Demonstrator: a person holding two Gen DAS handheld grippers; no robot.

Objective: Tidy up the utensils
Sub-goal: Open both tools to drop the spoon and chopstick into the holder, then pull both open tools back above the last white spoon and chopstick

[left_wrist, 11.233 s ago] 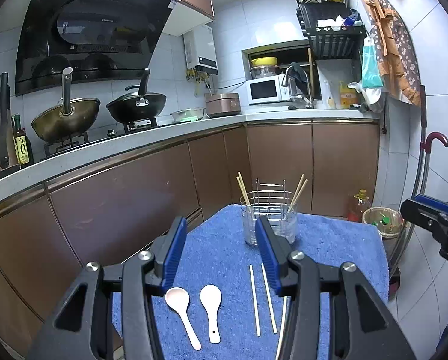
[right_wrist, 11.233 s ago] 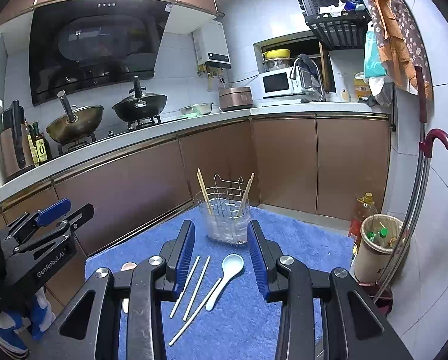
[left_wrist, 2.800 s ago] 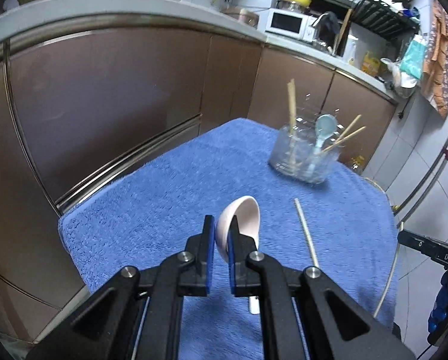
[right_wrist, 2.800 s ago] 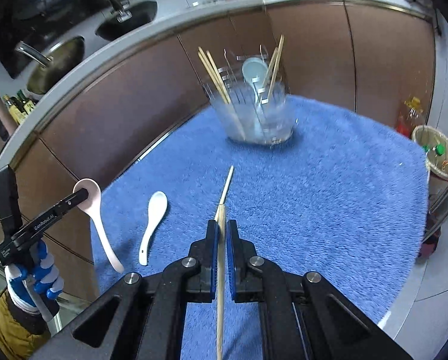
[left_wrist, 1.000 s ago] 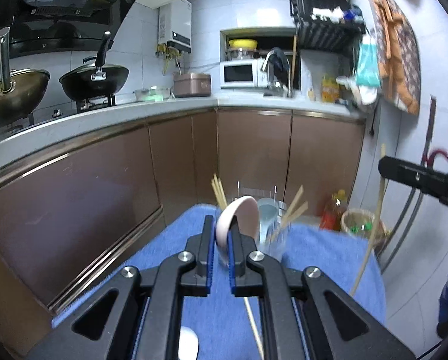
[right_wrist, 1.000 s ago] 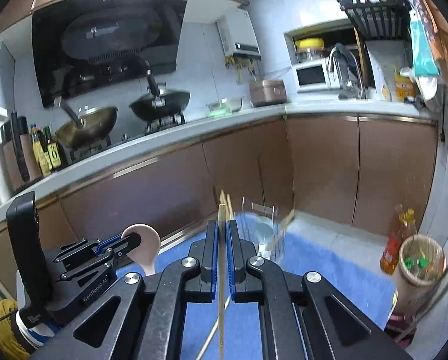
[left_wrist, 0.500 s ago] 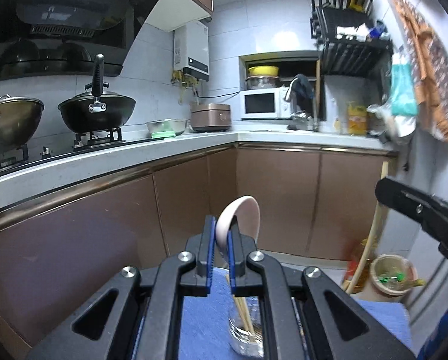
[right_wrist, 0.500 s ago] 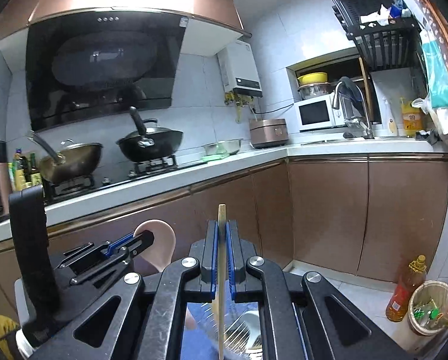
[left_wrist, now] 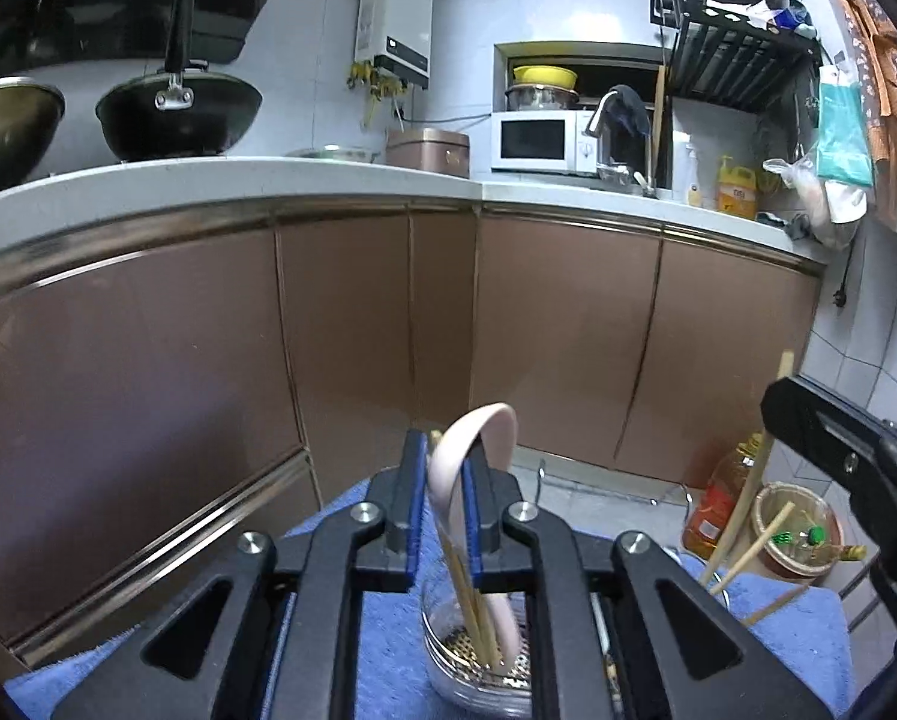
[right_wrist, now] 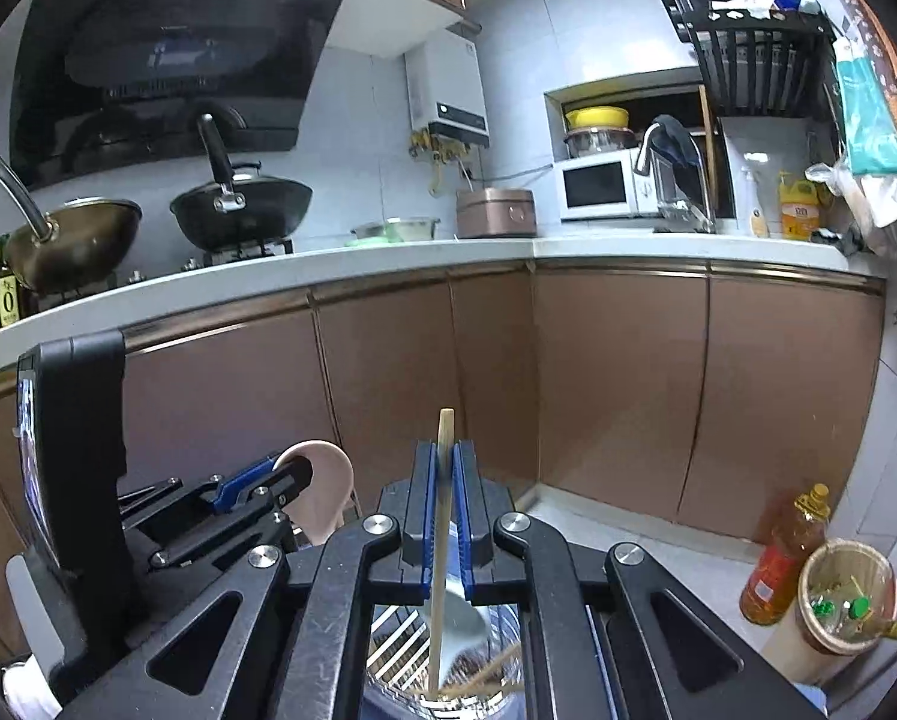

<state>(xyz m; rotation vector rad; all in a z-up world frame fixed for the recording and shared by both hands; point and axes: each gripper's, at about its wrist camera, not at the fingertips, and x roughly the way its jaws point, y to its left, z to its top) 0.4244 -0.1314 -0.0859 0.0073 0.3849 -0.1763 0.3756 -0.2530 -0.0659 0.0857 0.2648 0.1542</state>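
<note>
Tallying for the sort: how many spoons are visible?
2: a pink spoon between the left hand-held gripper's jaws, which have just been opening, above the holder; a pale spoon standing in the holder. Others may be hidden.

My fingers (left_wrist: 413, 498) are showing blue rubbery pads on matt black plastic. Pink spoon (left_wrist: 472, 450) is looking glossy ceramic; chopstick (right_wrist: 444, 516) bare wood; holder (left_wrist: 478, 660) clear plastic over perforated metal; towel (left_wrist: 388, 630) rough blue terry.
</note>
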